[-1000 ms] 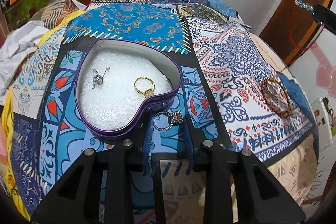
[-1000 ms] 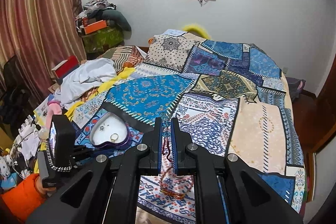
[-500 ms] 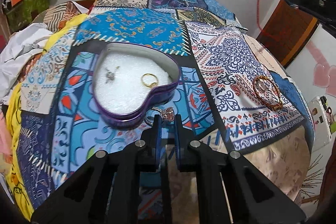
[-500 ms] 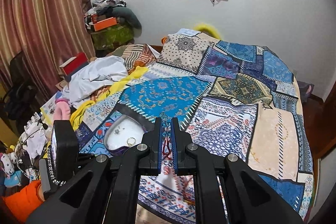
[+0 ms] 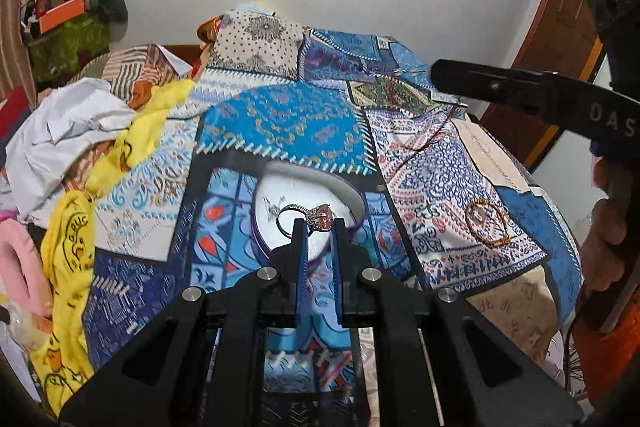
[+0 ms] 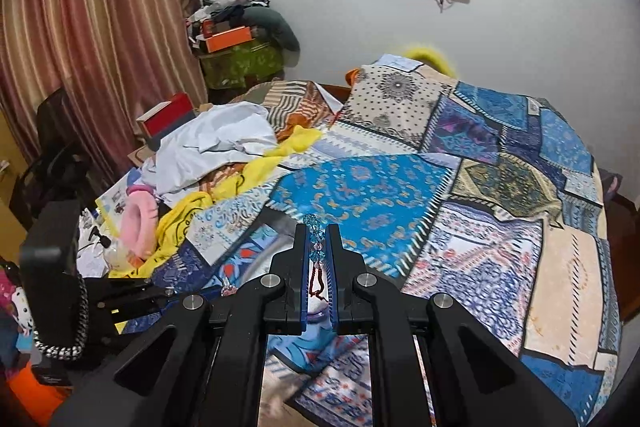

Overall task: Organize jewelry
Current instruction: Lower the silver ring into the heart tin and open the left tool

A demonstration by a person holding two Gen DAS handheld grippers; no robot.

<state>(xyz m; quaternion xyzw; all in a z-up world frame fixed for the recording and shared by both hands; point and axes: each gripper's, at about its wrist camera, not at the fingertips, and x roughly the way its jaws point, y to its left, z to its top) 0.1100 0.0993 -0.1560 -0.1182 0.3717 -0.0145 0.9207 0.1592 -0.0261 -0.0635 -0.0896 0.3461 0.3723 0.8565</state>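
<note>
Between the fingertips of our left gripper [image 5: 319, 227] sat a silver ring [image 5: 306, 217] with a pink stone, pinched at the stone end, its band jutting toward ten o'clock. We judged it light, rigid and slick; metal on smooth pads could twist out, so a hold across the setting looked safer than one on the thin band. Just beyond the tips, at twelve o'clock, lay the heart-shaped tin [image 5: 356, 199] with its white foam lining, a small silver piece [image 5: 274, 205] on it. A beaded bracelet [image 5: 486, 221] rested on the patchwork blanket [image 5: 280, 123] at three o'clock, well apart. Our right gripper [image 6: 319, 233] was pressed together on a blue-beaded strand [image 6: 314, 227]; it looked limp and likely to swing, red cord dangling below.
</note>
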